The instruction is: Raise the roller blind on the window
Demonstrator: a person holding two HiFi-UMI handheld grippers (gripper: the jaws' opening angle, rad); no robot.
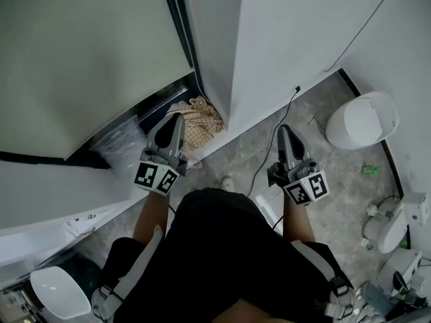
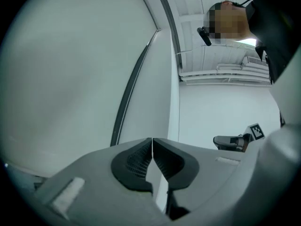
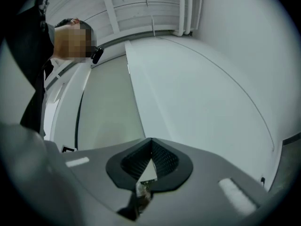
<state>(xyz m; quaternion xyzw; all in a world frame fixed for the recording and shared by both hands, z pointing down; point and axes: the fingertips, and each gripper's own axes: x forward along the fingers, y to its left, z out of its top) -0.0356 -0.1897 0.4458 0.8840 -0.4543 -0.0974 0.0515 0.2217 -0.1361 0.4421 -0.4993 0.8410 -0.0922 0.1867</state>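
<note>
Roller blind (image 1: 87, 52) fills the head view's upper left, drawn down. Left tool (image 1: 173, 120) and right tool (image 1: 283, 130) both pinched shut, empty. Fabric's likely light and floppy, so I'd grab what looks like a bead cord (image 1: 179, 12) along its right edge

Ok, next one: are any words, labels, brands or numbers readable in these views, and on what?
No readable text in any view.
Left marker cube, on the left gripper: black-and-white square patterns only, no letters.
Right marker cube, on the right gripper: the same.
Small green item on the floor: any print is too small to read.
</note>
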